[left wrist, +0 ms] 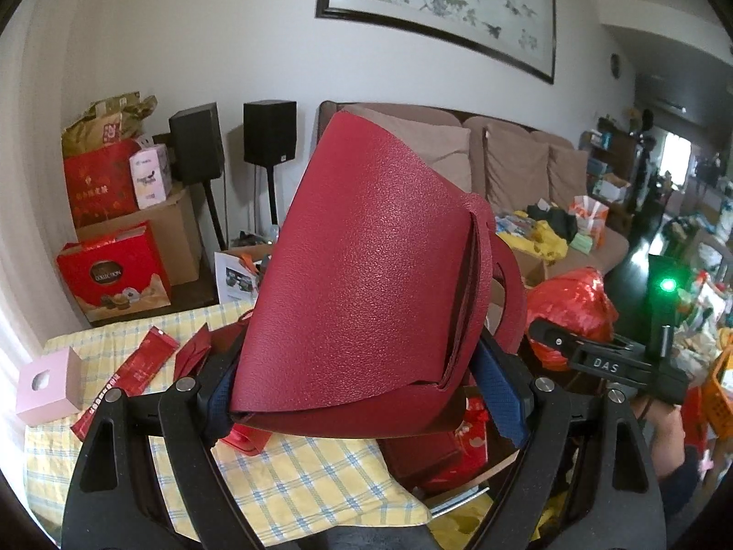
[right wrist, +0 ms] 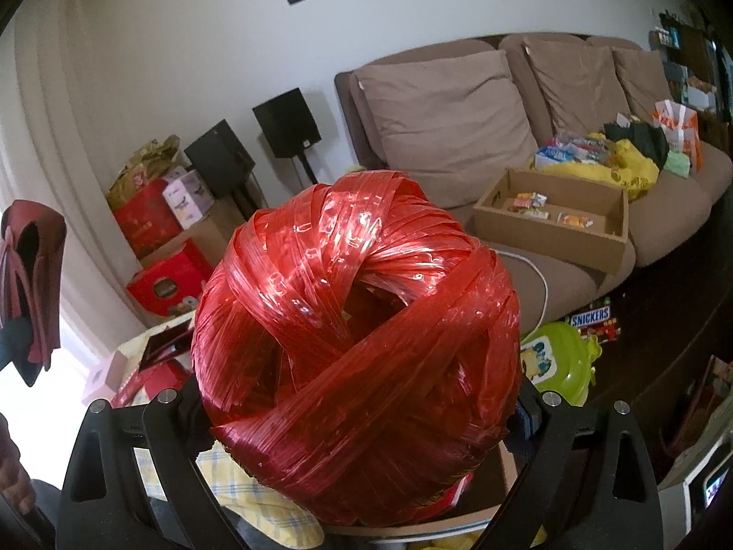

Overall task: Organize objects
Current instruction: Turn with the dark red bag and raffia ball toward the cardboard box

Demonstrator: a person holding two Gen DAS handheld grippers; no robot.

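Observation:
A dark red leather bag [left wrist: 366,252] stands upright between the blue pads [left wrist: 497,389] of my left gripper [left wrist: 362,396], which is shut on its lower sides; its strap hangs to the right. The bag also shows at the far left of the right wrist view [right wrist: 41,275]. A big ball of shiny red plastic twine [right wrist: 357,321] fills the right wrist view, with my right gripper [right wrist: 359,408] shut on it, its fingertips mostly hidden behind it. In the left wrist view that ball [left wrist: 568,302] hangs to the right, above the right gripper's body [left wrist: 609,362].
Below lies a yellow checked cloth [left wrist: 298,472] with red packets [left wrist: 146,357] and a pink box [left wrist: 46,385]. Red gift bags [left wrist: 114,270] and speakers [left wrist: 270,133] stand at the wall. On the brown sofa [right wrist: 458,137] sits a cardboard box of snacks [right wrist: 549,224].

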